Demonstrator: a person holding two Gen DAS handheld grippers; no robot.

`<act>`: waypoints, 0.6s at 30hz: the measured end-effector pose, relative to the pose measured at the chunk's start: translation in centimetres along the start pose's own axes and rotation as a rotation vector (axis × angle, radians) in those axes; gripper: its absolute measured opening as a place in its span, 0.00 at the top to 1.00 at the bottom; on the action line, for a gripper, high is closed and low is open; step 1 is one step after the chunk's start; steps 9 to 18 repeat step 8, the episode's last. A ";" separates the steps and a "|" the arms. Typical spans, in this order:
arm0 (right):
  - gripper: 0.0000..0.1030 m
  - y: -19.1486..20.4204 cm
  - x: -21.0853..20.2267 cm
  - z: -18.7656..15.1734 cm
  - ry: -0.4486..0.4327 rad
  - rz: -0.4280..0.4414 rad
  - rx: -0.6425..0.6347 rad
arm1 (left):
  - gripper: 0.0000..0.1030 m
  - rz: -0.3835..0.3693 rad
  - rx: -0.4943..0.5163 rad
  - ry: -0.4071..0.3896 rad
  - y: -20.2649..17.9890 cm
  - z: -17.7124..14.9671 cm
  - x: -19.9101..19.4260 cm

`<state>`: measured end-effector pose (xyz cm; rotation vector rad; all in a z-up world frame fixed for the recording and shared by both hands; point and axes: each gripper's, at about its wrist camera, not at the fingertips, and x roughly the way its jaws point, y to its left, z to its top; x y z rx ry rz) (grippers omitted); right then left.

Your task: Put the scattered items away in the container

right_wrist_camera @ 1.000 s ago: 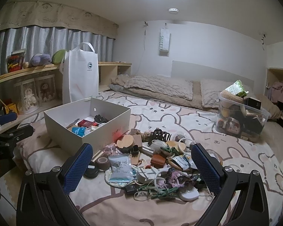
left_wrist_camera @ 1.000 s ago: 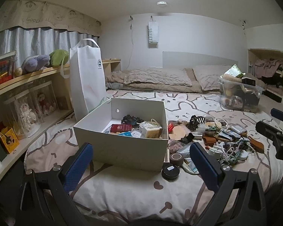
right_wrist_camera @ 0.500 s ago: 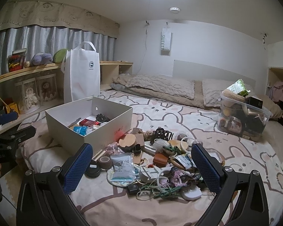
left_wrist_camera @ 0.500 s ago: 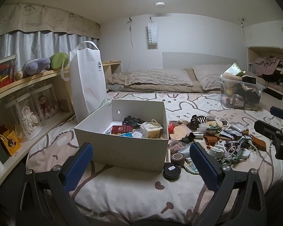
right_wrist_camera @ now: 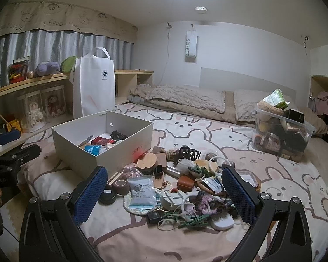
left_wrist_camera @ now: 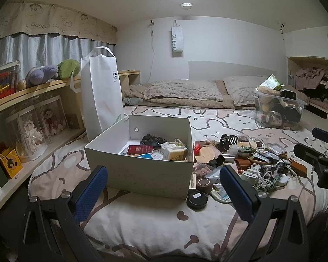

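An open white cardboard box point(left_wrist_camera: 142, 175) point(right_wrist_camera: 76, 150) stands on the bed and holds several small items. To its right lies a scattered pile: a black round tin point(left_wrist_camera: 197, 199), a brown tape roll point(right_wrist_camera: 121, 186), a clear packet point(right_wrist_camera: 141, 193), a black hair claw point(right_wrist_camera: 187, 154), a wooden disc point(right_wrist_camera: 147, 163), cables and a white puck point(right_wrist_camera: 222, 221). My left gripper point(left_wrist_camera: 164, 193) is open and empty, held in front of the box. My right gripper point(right_wrist_camera: 164, 193) is open and empty, held above the pile's near edge.
A tall white tote bag point(left_wrist_camera: 101, 91) stands behind the box. A clear plastic bin point(right_wrist_camera: 282, 135) full of things sits at the far right. A wooden shelf point(left_wrist_camera: 32, 91) with toys runs along the left. Pillows point(left_wrist_camera: 181, 91) lie at the bed's head.
Both grippers have risen and drawn back slightly, so the box and pile sit a little lower and farther in view. Nothing on the bed has moved.
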<state>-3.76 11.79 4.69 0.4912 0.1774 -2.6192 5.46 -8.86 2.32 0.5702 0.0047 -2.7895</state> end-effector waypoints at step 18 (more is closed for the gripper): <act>0.00 -0.3 -0.1 -0.1 -0.007 0.004 0.010 | 0.00 0.027 -0.008 0.010 0.0 -0.3 0.1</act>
